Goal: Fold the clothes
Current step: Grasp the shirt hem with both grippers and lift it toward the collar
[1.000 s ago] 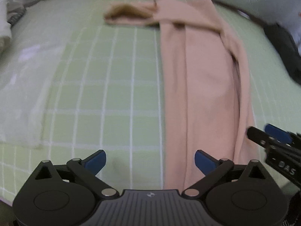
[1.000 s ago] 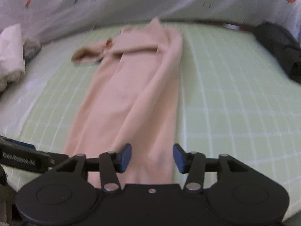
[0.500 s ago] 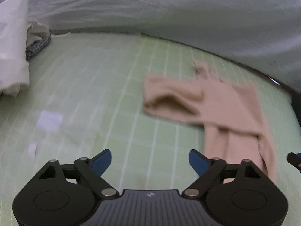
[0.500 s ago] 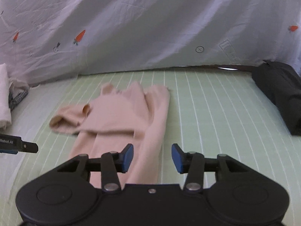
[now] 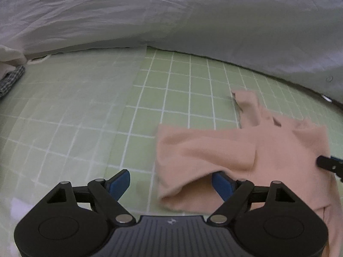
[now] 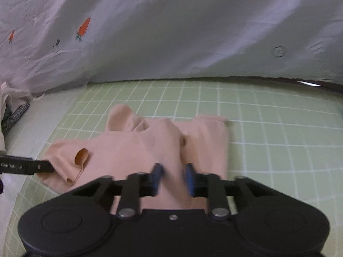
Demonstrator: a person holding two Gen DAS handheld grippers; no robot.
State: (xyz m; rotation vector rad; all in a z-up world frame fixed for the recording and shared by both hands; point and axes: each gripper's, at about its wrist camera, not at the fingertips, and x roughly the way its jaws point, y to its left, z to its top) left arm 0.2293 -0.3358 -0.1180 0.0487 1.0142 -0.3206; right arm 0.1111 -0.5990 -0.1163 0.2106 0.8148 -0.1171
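Note:
A pink garment lies on the green grid mat, its top end bunched and a sleeve folded across to the left. My left gripper stands open wide at the sleeve's end; the cloth's edge drapes over its right fingertip. In the right wrist view the same garment fills the middle. My right gripper has its blurred blue fingers close together around a raised ridge of the cloth. The left gripper's finger touches the sleeve opening at the left.
A white sheet with carrot prints rises behind the mat. Folded clothes, one checked, are stacked at the far left. A pale translucent sheet covers the mat's left part. Bare mat lies right of the garment.
Both grippers have travelled up the garment from its lower end to its top. The right gripper's fingers have come closer together over the cloth. The left gripper stays open.

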